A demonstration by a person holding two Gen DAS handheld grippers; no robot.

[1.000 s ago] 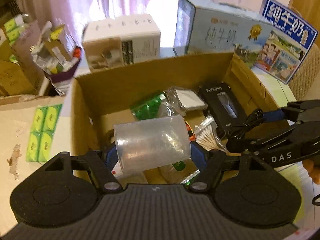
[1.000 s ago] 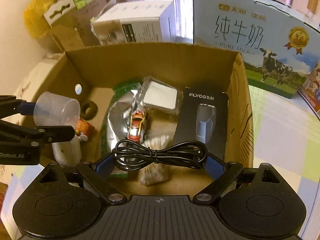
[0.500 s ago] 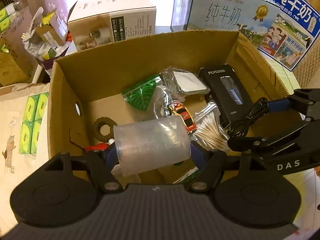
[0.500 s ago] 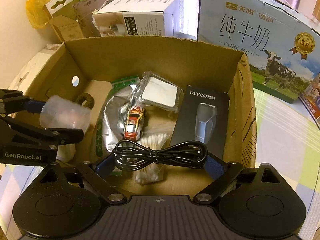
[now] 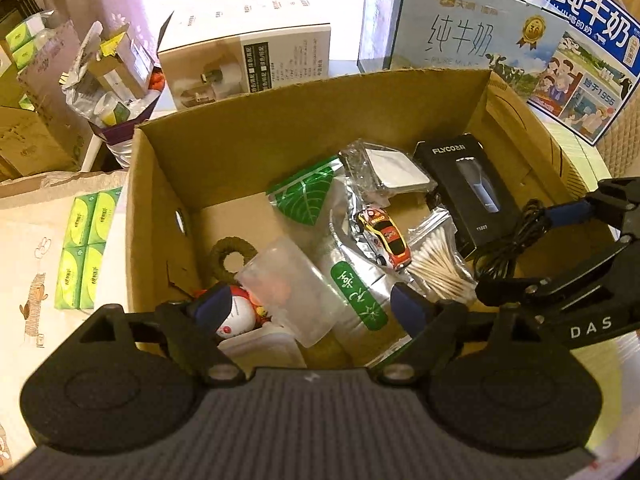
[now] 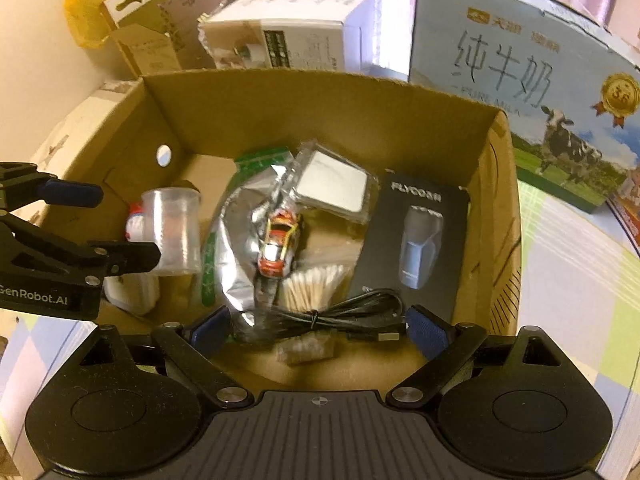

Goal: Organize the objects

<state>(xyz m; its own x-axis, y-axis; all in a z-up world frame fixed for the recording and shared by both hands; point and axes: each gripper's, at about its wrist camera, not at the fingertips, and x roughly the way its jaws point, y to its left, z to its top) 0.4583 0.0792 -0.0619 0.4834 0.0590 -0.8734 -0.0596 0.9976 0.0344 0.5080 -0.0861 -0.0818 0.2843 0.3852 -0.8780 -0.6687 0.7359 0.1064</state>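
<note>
Your left gripper (image 5: 308, 304) fingers stand wide with the plastic cup (image 5: 296, 288) released into the cardboard box (image 5: 320, 120), while your right gripper (image 6: 320, 326), fingers apart, has yet to place the black cable (image 6: 340, 316).

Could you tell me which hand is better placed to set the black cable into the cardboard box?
Right. The black cable lies between the right tongs above the cardboard box; the left tongs stand open over the clear cup.

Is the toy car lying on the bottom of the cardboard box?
No, the toy car rests on top of the silver foil bag, not on the cardboard box floor.
</note>
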